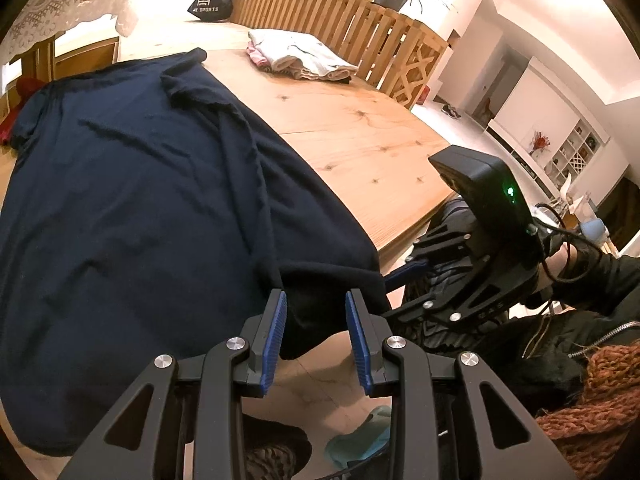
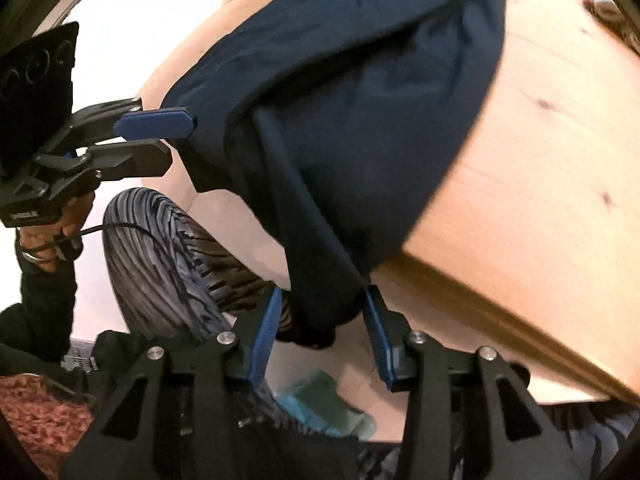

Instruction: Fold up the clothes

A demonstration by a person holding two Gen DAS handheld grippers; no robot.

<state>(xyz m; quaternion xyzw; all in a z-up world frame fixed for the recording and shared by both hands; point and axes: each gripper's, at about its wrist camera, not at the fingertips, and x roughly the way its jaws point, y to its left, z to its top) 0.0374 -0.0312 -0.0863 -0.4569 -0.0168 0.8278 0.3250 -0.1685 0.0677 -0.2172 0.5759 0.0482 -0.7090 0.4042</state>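
A dark navy shirt (image 1: 132, 184) lies spread on the wooden table (image 1: 360, 128), its hem hanging over the near edge. In the left wrist view my left gripper (image 1: 316, 300) stands open at that hem, a hanging corner of cloth between the blue pads (image 1: 276, 340) without being pinched. From the right wrist view the left gripper (image 2: 182, 142) sits at the shirt's (image 2: 340, 100) left edge. My right gripper (image 2: 324, 290) is open around a bunched hem corner below the table edge (image 2: 480, 292), with a gap beside one pad. It also shows as the right gripper (image 1: 390, 296).
A folded pile of light clothes (image 1: 300, 56) lies far back on the table by a wooden slat railing (image 1: 340, 20), near a black sports bag (image 1: 212, 2). Below the edge are the person's patterned trouser leg (image 2: 160, 248), a teal slipper (image 2: 320, 404) and an orange knitted scarf (image 1: 600, 392).
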